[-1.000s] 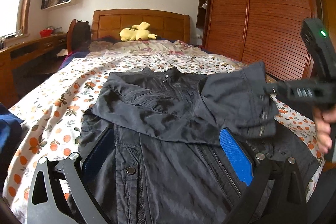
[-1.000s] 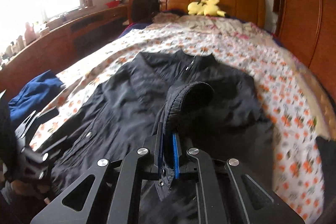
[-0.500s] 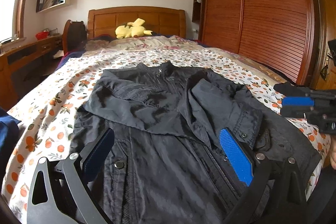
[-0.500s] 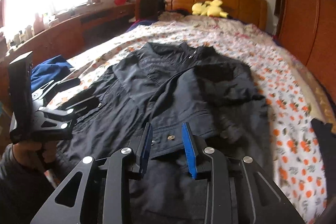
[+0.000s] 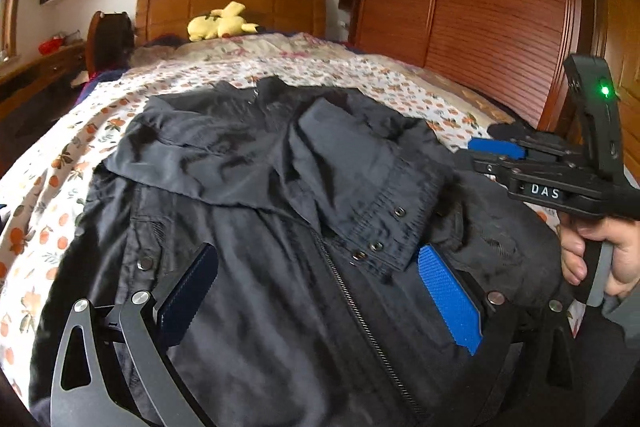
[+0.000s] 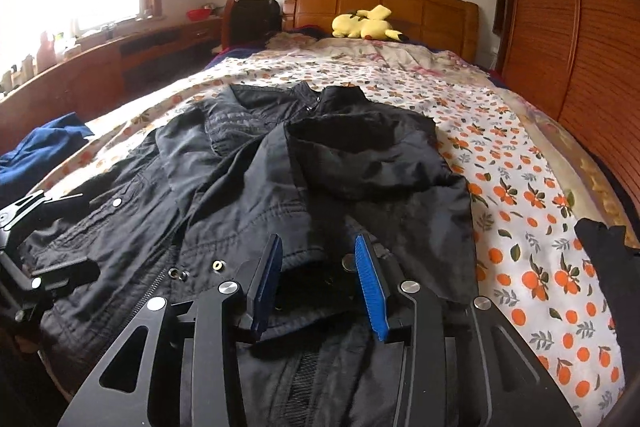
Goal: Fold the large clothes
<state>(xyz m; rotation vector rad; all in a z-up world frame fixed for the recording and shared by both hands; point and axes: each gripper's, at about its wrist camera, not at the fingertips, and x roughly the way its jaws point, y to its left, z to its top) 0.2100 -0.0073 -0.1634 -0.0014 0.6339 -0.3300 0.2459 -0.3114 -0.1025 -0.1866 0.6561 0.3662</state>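
While hovering low over the hem end, left wrist view first: left gripper (image 5: 320,299) sitting w/ fingers wide apart, holding nothing, black jacket (image 5: 280,287) lying flat on the floral bedspread (image 5: 52,167), collar pointing toward the headboard. Both sleeves lying folded across the chest, right-sleeve cuff (image 5: 384,235) resting on top near the zipper (image 5: 352,303). Right gripper (image 5: 496,149) hanging beside the jacket's right edge, fingers apart, gripping nothing there either.

Risk here, prob: grabbing only the top layer at the hem w/ such a wide-open left gripper, so lower layer staying behind and bunching during the fold-up. Also snagging a finger on zipper teeth or snaps.

Moving to right wrist view: right gripper (image 6: 320,267) hovering just over the jacket's (image 6: 248,195) lower right part, blue pads (image 6: 370,283) spread, nothing clamped between. Left gripper (image 6: 60,227) showing at the left edge over the hem corner, looking open too. Blue garment (image 6: 44,147) lying on the bed's left side, another dark item (image 6: 608,259) lying at the right; both apart from the jacket.

Risk here, likely: lifting the hem unevenly btwn the 2 sides, tipping the loosely laid sleeves so they're sliding off the chest and undoing the fold. Slippery fabric probably making that worse. Pinching the cuff together w/ the body also possible, dragging the sleeve out.
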